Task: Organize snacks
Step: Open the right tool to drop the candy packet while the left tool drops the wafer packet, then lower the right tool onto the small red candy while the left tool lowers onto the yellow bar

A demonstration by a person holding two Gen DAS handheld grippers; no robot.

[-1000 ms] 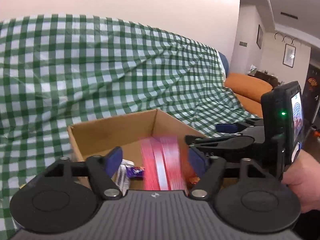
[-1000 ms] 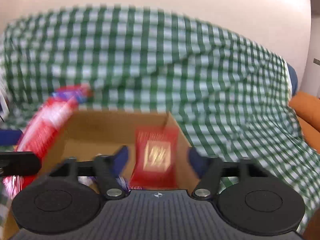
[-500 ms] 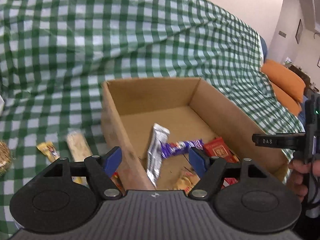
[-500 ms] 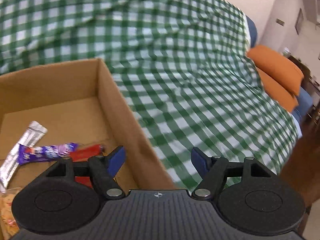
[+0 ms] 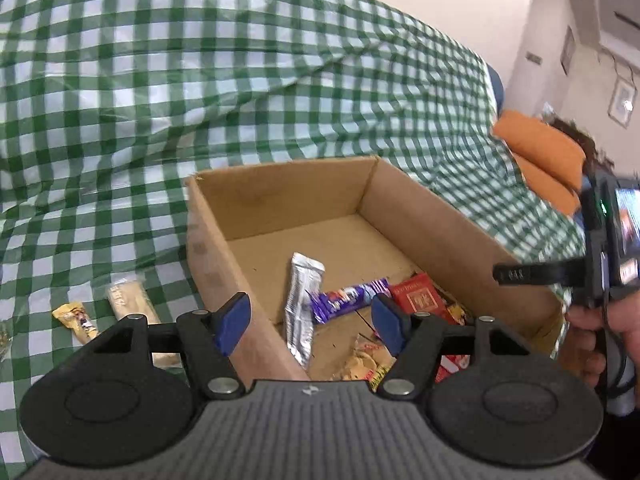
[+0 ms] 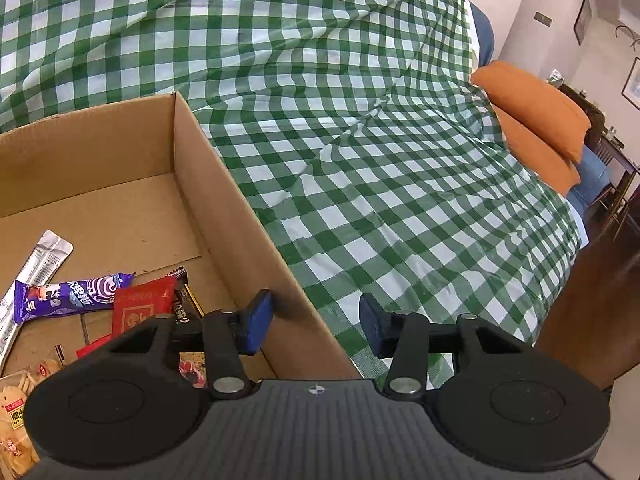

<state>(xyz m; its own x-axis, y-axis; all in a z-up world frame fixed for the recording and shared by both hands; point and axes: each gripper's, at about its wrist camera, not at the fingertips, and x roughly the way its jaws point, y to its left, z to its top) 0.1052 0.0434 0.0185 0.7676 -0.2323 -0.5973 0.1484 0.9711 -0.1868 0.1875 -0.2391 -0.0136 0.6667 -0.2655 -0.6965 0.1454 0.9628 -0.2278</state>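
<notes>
Both jaws stand apart on your left hand-held gripper [image 5: 312,322], with nothing between the pads; they have just been narrowing a little, and it hangs over the near left wall of the cardboard box [image 5: 440,216]. Your right hand-held gripper [image 6: 316,322] straddles the box's right wall without pinching it; its jaws have just been closing too, on nothing. Already in the box lie a silver sachet [image 5: 302,300], a purple bar [image 5: 348,298] and a red packet [image 5: 418,300] (dropped loose, by the look of it, rather than sorted). Two snacks, a beige bar [image 5: 128,300] and a yellow wrapper [image 5: 76,318], wait on the checked cloth [image 5: 120,220] just beside the box's left wall, likely your next pick.
</notes>
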